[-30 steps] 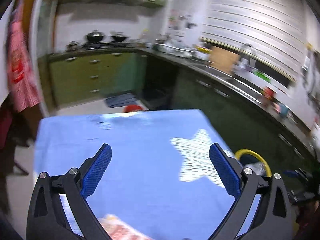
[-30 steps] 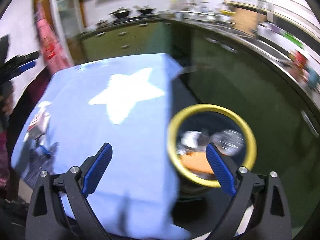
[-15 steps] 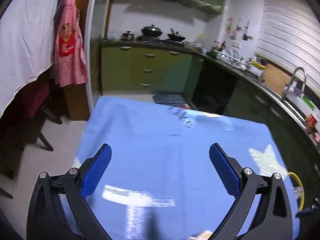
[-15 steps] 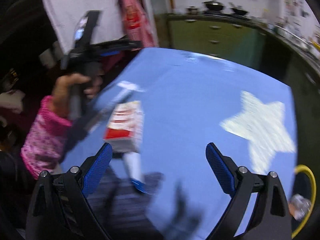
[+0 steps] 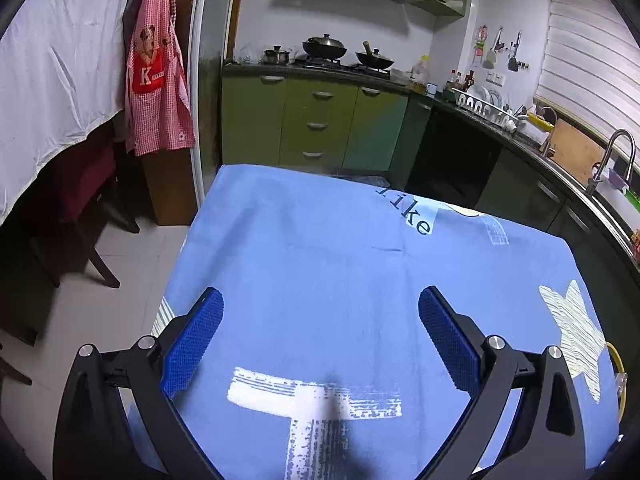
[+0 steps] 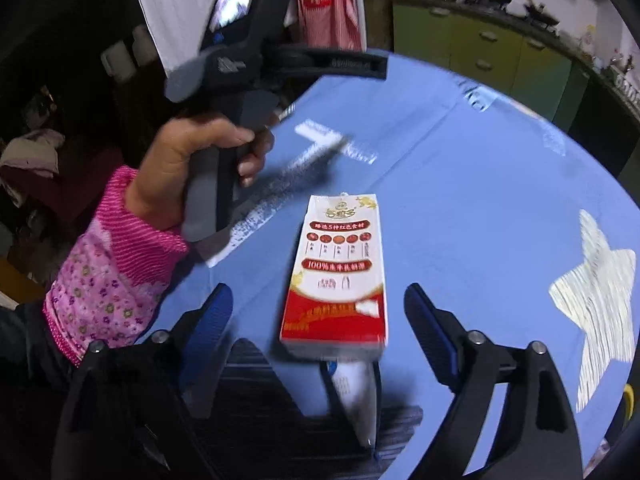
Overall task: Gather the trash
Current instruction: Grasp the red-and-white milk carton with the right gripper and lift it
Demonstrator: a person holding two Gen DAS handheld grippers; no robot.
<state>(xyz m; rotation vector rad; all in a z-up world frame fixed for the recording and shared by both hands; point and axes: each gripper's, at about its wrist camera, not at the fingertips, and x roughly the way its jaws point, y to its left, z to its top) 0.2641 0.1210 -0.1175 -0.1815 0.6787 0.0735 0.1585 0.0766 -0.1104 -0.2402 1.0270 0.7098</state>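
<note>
Blue star-print tablecloth (image 5: 328, 264), red checked apron (image 5: 158, 92), green cabinets (image 5: 316, 120), woks (image 5: 324, 46)

Indoor artificial light, moderate – left wrist view sharp. Strong fisheye bending plus black vignette at corners in both views. Right wrist view motion-blurred, worst at carton (image 6: 338, 276) lower edge. Soft dark shadows on blue cloth (image 5: 320, 272) at near edge.

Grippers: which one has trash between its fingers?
The right gripper, jaws just closing, not yet touching: the red-and-white carton lies between them. The left gripper frames only blue cloth.
</note>
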